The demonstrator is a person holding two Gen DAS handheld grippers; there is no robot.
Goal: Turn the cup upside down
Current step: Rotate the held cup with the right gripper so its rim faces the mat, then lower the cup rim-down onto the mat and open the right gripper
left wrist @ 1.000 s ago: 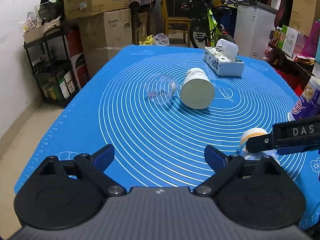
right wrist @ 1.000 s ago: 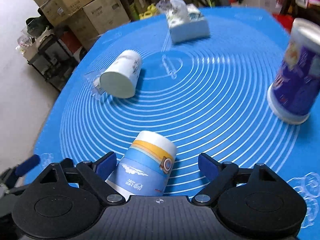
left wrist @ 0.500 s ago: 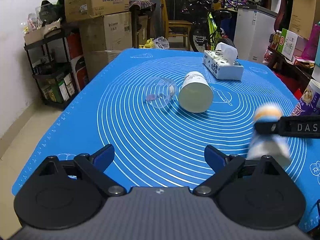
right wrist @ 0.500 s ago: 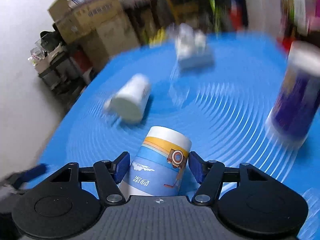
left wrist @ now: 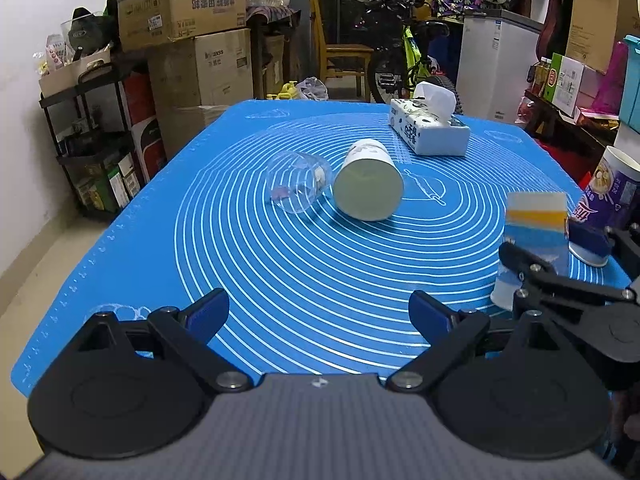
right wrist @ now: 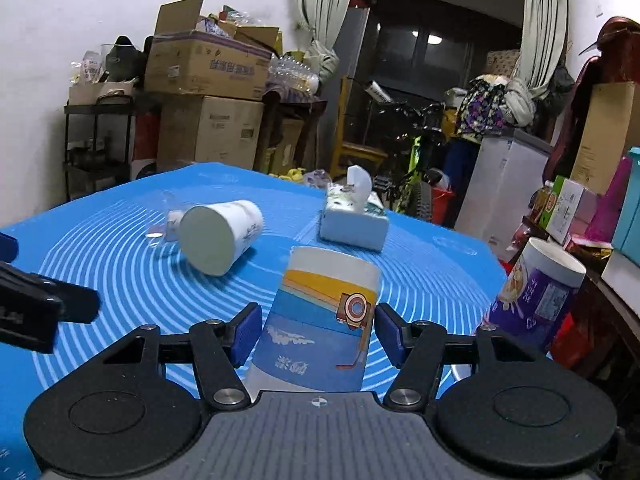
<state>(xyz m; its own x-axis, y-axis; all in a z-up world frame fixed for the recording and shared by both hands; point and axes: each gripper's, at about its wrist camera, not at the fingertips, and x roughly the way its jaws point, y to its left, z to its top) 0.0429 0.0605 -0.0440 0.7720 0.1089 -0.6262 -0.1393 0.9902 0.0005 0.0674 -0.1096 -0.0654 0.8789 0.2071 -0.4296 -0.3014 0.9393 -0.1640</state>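
Cup: we are holding the printed cup [right wrist: 320, 320] base-up in the right tongs [right wrist: 318, 332], pads pressing its sides.
Left tongs [left wrist: 318, 312]: we are keeping them wide, gripping nothing.
Remaining: we are judging only release onto the table [left wrist: 280, 272] left.

A blue mat [left wrist: 280, 280] covers the desk, bearing a tipped white cup [left wrist: 368, 188], clear cup [left wrist: 298, 188], tissue box [left wrist: 430, 132] and purple cup [left wrist: 604, 208].

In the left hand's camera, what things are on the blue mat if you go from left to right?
Clear plastic cup → white cup on its side → tissue box → blue and yellow paper cup → purple cup.
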